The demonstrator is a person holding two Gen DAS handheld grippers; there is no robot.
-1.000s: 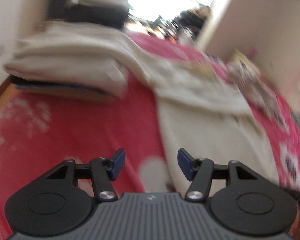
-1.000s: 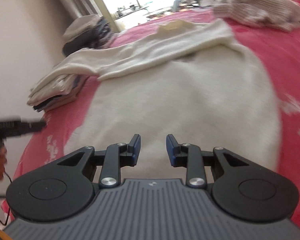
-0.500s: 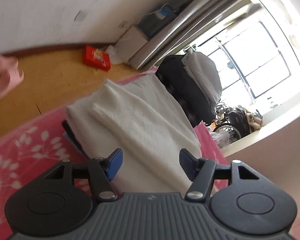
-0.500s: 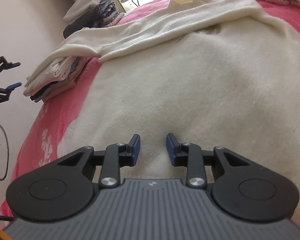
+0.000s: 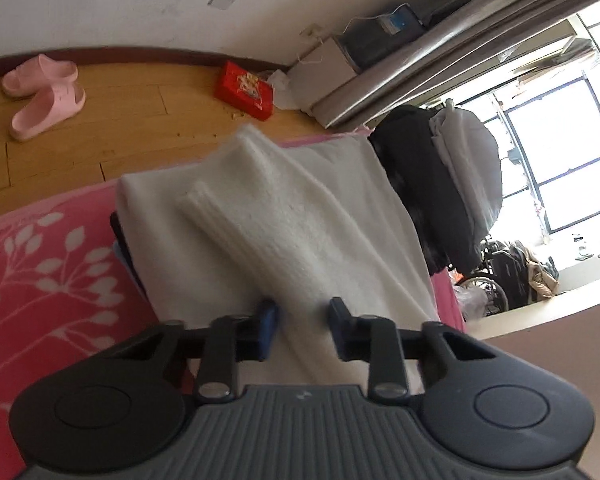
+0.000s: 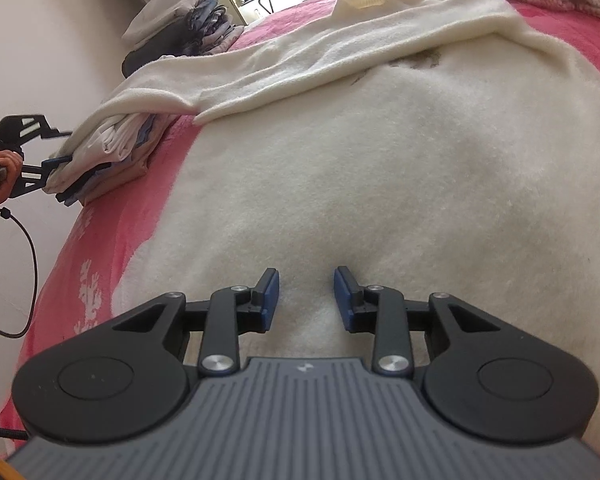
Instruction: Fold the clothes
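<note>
Through the left wrist camera, we see the left gripper (image 5: 302, 324) with its blue pads parted around a fuzzy cream sleeve (image 5: 268, 224). We cannot tell whether the pads pinch it. The sleeve is a long ribbed band whose cuff end points away from the gripper toward the wooden floor (image 5: 100, 136). It lies diagonally on a stack of folded clothes (image 5: 352, 216) at the edge of the pink floral bedspread (image 5: 40, 264). Pink slippers (image 5: 44, 94) sit on the floor beyond.

Through the right wrist camera, we see the right gripper (image 6: 306, 300) with its jaws apart and holding nothing (pads low over the fabric). The cream sweater (image 6: 380, 184) lies spread flat, plush, with its collar far from the gripper. Its sleeve stretches left onto the stack, where the left gripper is.
</note>
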